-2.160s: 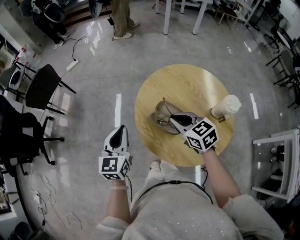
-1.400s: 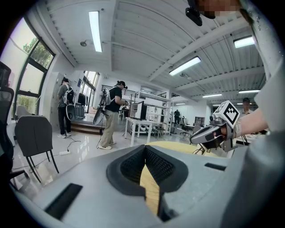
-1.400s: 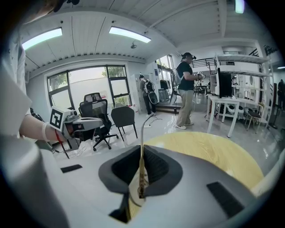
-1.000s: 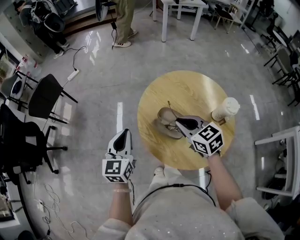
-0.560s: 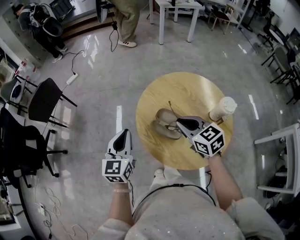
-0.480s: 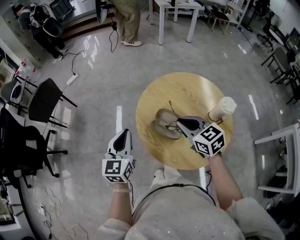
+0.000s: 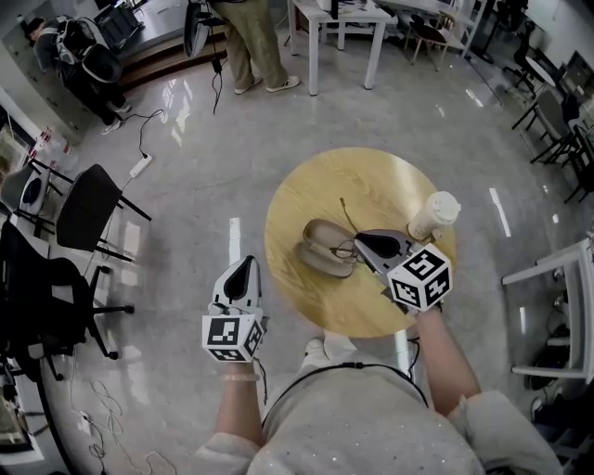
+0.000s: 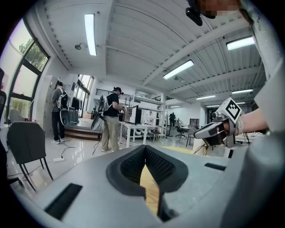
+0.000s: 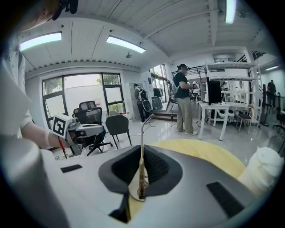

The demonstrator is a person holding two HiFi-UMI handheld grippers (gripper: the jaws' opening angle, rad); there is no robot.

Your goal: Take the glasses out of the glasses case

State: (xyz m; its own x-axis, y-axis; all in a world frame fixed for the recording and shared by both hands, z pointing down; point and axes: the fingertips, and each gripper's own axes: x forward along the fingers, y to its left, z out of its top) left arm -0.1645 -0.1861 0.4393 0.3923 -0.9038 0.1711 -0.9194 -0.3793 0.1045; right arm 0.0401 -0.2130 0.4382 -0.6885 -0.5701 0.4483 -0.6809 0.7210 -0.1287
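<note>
An open beige glasses case [image 7: 320, 249] lies in the middle of the round wooden table [image 7: 371, 181]. My right gripper [image 7: 360, 241] is shut on the thin-framed glasses [image 7: 345, 249] at the case's right edge. One temple arm [image 7: 345, 211] sticks up and away. In the right gripper view the glasses [image 9: 141, 156] stand upright between the pads of the right gripper [image 9: 140, 178]. My left gripper [image 7: 243, 263] hangs over the floor left of the table, shut with nothing in it. In the left gripper view the pads of the left gripper [image 8: 145, 164] meet.
A lidded paper cup [image 7: 432, 213] stands on the table just right of my right gripper. Black chairs [image 7: 88, 190] stand on the floor at the left. A person [image 7: 246, 37] and a white table [image 7: 339, 28] are at the back.
My right gripper has risen a little with the glasses, drawing them towards the case's right edge. The left gripper has stayed where it was.
</note>
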